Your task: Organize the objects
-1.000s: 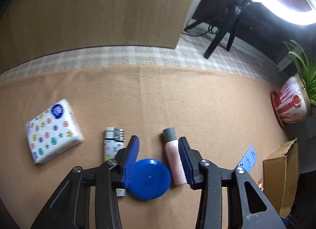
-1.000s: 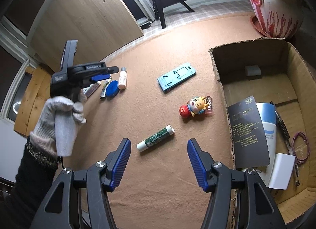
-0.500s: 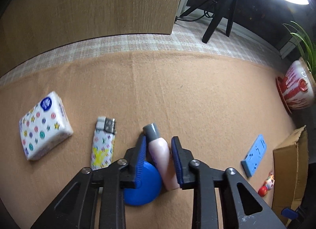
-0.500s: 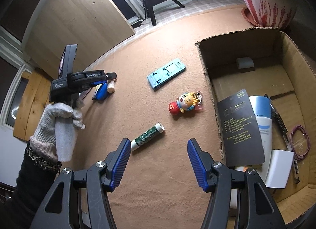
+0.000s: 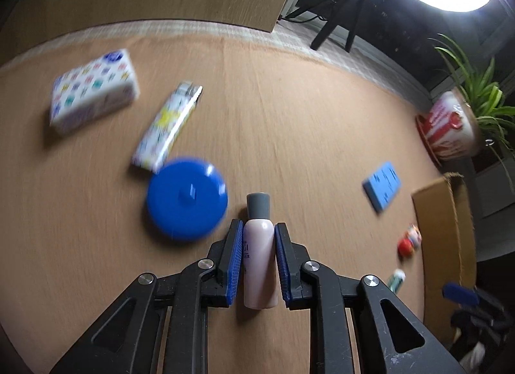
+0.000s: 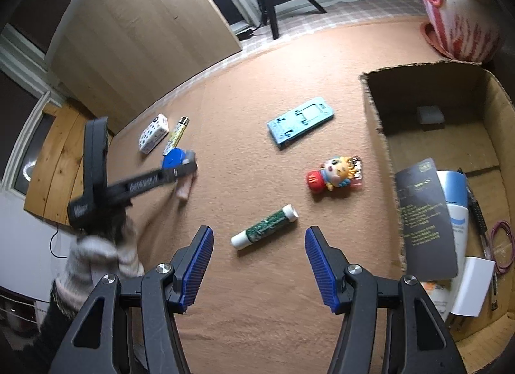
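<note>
Tan felt covers the bench (image 6: pixel 257 293). At its right edge sits an open cardboard box (image 6: pixel 373 110) holding a dark leaflet (image 6: pixel 425 219), a white-and-blue tube (image 6: pixel 455 200), a pen (image 6: pixel 476 209), a purple loop (image 6: pixel 502 245) and a small grey block (image 6: pixel 429 116) (possibly more, the far corner is dim). The left gripper (image 5: pixel 257 232) pinches a pink bottle (image 5: pixel 259 261) just beside the blue disc (image 5: pixel 186 196). The right gripper (image 6: pixel 259 238) hangs spread wide above a green-and-white tube (image 6: pixel 265 227).

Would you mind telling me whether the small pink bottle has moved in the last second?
Yes. In the right wrist view the pink bottle, clamped in the left gripper, has shifted away from the blue disc toward the camera.
</note>
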Available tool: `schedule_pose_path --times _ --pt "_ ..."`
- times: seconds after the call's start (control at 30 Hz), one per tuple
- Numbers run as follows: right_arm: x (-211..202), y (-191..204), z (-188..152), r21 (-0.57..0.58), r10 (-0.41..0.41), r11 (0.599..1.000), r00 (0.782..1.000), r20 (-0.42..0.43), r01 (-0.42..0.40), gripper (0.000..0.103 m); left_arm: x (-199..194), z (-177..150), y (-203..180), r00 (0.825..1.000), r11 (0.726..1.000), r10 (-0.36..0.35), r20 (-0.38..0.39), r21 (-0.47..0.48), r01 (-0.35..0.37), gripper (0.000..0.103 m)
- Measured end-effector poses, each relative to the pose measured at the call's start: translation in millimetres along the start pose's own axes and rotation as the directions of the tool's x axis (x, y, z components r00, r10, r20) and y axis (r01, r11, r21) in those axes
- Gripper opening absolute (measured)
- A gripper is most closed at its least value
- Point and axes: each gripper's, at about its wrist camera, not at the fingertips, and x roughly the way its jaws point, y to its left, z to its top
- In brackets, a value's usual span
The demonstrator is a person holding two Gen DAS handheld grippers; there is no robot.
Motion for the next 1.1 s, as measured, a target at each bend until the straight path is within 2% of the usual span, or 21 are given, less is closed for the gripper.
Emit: schedule_pose_path --times 0.2,0.27,0.33,0.37,0.5,0.57,0.63,0.77,0.93,1.03,1.1 --pt "8 13 3 -0.033 0.017 0.999 1.0 -0.01 -0.017 0.056 -15 -31 -5 1.0 0.998 -0.014 -0.026 0.058 0.015 0.022" --pt "11 17 2 -0.042 0.022 0.999 1.0 -0.014 -0.023 0.056 -20 -32 -4 0.999 0.998 -0.012 -0.035 0.063 0.015 0.029" --pt "13 20 1 -0.05 0.025 0.998 1.0 -0.018 -0.026 0.056 -27 -27 0 1.0 0.999 -0.006 -0.008 0.042 0.006 0.048" --pt "14 21 1 -0.053 0.025 0.998 1.0 -0.019 -0.026 0.056 -33 -23 2 1.0 1.0 -0.001 0.018 0.031 0.0 0.05" --pt "15 22 -3 -0.054 0.023 0.998 0.999 -0.023 -0.024 0.056 -42 -1 11 0.995 0.997 0.081 0.057 -0.007 -0.08 0.05" --pt "14 22 -4 -0.052 0.021 0.998 1.0 -0.022 -0.022 0.056 -40 11 15 0.991 0.991 0.126 0.056 -0.042 -0.123 0.051" --pt "13 21 -5 -0.049 0.019 0.999 1.0 -0.02 -0.02 0.056 -35 20 17 0.985 0.985 0.162 0.053 -0.063 -0.159 0.057" --pt "11 20 -6 -0.05 0.016 0.999 1.0 -0.016 -0.017 0.056 -20 31 17 0.974 0.974 0.223 0.033 -0.059 -0.221 0.057" --pt "12 21 -7 -0.054 0.017 0.998 1.0 -0.022 -0.018 0.056 -3 38 14 0.968 0.966 0.251 0.027 -0.061 -0.249 0.059" --pt "16 28 -7 -0.074 0.016 0.997 1.0 -0.025 -0.018 0.056 -2 38 14 0.96 0.96 0.279 0.035 -0.041 -0.278 0.052" --pt "20 35 -5 -0.094 0.016 0.995 1.0 -0.026 -0.018 0.056 -5 36 17 0.96 0.961 0.276 0.042 -0.032 -0.275 0.052"
